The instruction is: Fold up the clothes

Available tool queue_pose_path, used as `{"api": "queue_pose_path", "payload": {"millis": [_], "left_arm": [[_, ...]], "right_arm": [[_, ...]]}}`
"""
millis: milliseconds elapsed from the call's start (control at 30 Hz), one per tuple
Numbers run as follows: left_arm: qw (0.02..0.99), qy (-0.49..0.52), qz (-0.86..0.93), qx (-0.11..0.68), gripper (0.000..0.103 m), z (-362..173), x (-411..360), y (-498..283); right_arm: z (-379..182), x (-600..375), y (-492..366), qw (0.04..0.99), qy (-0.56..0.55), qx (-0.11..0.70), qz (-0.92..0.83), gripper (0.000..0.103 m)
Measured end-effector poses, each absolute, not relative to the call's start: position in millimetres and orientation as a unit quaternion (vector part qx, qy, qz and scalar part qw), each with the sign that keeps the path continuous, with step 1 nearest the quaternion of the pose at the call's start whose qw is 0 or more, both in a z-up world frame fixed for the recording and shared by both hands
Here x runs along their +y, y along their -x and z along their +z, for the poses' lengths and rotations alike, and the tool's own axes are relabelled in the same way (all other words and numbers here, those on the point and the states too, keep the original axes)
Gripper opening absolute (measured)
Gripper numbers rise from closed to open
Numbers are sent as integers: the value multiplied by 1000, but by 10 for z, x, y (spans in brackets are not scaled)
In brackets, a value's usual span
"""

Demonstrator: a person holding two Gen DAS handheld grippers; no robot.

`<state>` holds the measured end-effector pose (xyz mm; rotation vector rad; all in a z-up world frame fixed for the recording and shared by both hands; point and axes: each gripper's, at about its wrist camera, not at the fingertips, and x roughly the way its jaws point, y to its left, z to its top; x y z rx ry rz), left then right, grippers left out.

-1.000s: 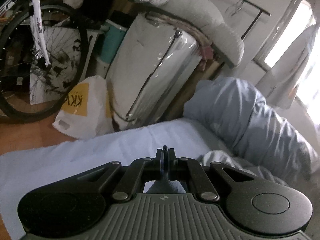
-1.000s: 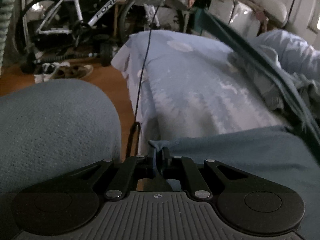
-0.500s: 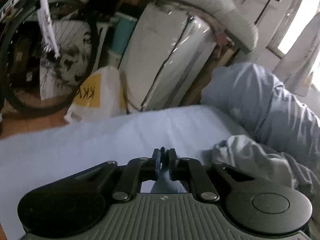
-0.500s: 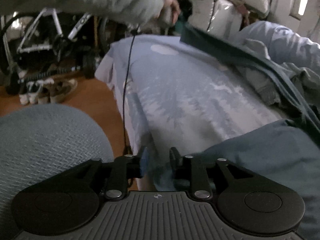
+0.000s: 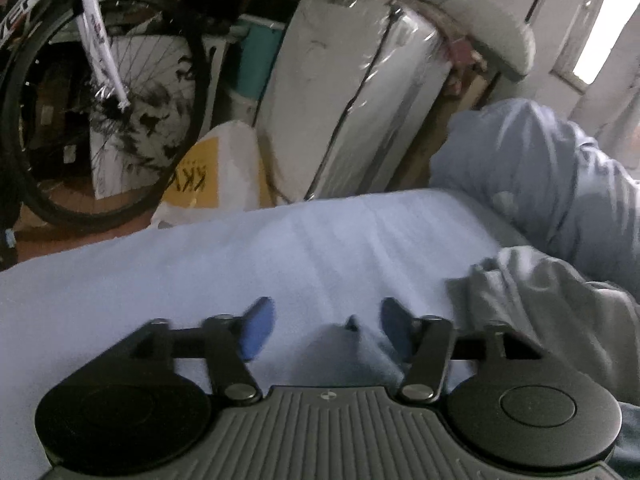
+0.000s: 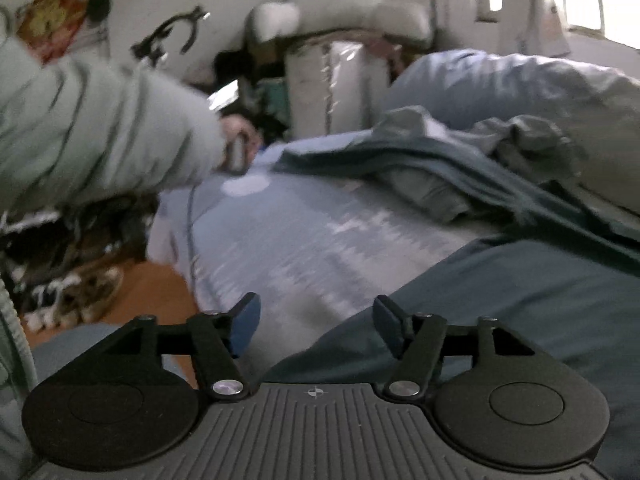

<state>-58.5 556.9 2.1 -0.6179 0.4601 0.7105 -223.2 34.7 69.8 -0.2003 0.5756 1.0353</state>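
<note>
A blue-grey garment [image 6: 520, 300] lies spread on the pale blue bed sheet [image 6: 304, 240], its far part stretching in a dark band [image 6: 400, 160] towards the head of the bed. My right gripper [image 6: 316, 326] is open just above the garment's near edge, holding nothing. In the left wrist view a corner of the garment [image 5: 352, 348] lies loose between the blue pads of my open left gripper [image 5: 326, 326]. A crumpled grey garment [image 5: 540, 312] sits just right of it.
A person's grey sleeve [image 6: 100, 132] and hand reach over the bed's left side. A lumpy blue duvet [image 5: 540, 172] fills the right. Beside the bed stand a bicycle [image 5: 100, 100], a wrapped mattress [image 5: 352, 100] and a white and yellow bag [image 5: 216, 172]. Shoes [image 6: 80, 292] lie on the wooden floor.
Both grippers were shut on the blue-grey garment and have opened, letting it drop onto the bed. Both have lowered; the garment's raised band now lies on the sheet.
</note>
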Motion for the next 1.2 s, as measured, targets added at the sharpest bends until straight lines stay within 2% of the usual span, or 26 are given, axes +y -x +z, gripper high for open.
{"api": "queue_pose_path", "payload": {"millis": [233, 433, 733, 1000, 1200], "left_arm": [[909, 288, 263, 148, 103, 634, 5096, 957], [944, 259, 187, 83, 103, 1374, 4368, 1350], [978, 194, 51, 52, 103, 2354, 2847, 1853], [984, 118, -120, 65, 103, 2594, 1016, 1858], [977, 89, -186, 55, 103, 2109, -39, 1548]], "right_arm": [[868, 17, 2180, 849, 44, 262, 458, 83], [1123, -413, 2276, 869, -1, 236, 434, 91], [1456, -1459, 2449, 921, -42, 180, 344, 92], [1516, -2346, 2579, 961, -48, 164, 216, 92], [1439, -2855, 2720, 973, -52, 185, 132, 92]]}}
